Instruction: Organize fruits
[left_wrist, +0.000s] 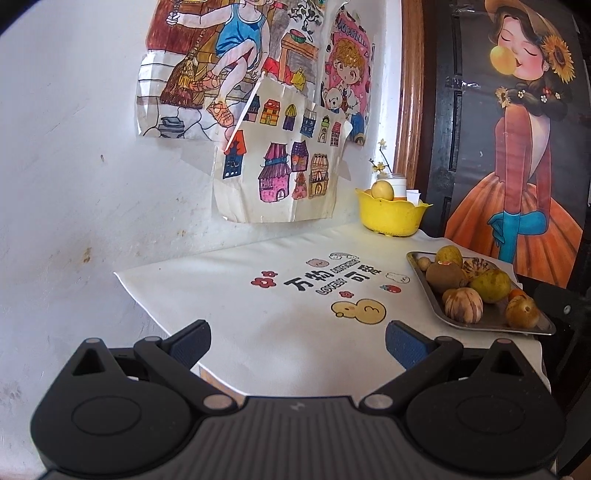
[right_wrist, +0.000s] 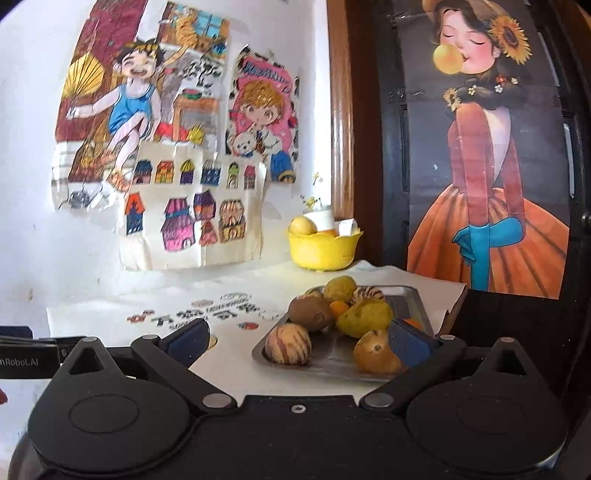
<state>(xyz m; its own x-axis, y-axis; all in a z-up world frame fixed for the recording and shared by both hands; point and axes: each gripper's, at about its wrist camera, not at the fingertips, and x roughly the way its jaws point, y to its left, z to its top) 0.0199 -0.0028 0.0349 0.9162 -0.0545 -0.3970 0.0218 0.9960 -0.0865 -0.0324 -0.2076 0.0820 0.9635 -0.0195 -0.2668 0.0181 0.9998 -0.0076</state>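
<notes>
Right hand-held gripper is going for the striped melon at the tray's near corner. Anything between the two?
Nothing visible. The right hand-held gripper is open with the striped melon right ahead between its fingers, at the near left corner of the metal tray. Only the low tray rim lies in front; the other fruits sit behind or to the right.

1. We see only the top of the yellow fruit (left_wrist: 382, 190) in the yellow bowl (left_wrist: 388, 218); the bowl's wall hides the rest.
2. In the right wrist view, a blue finger (right_wrist: 406, 345) covers part of the front fruit (right_wrist: 373, 352) on the tray (right_wrist: 332, 363).
3. We can't read the words on the cloth (right_wrist: 236, 310) there; they are too blurry.
4. A small orange fruit (left_wrist: 516, 293) peeks out behind others.
</notes>
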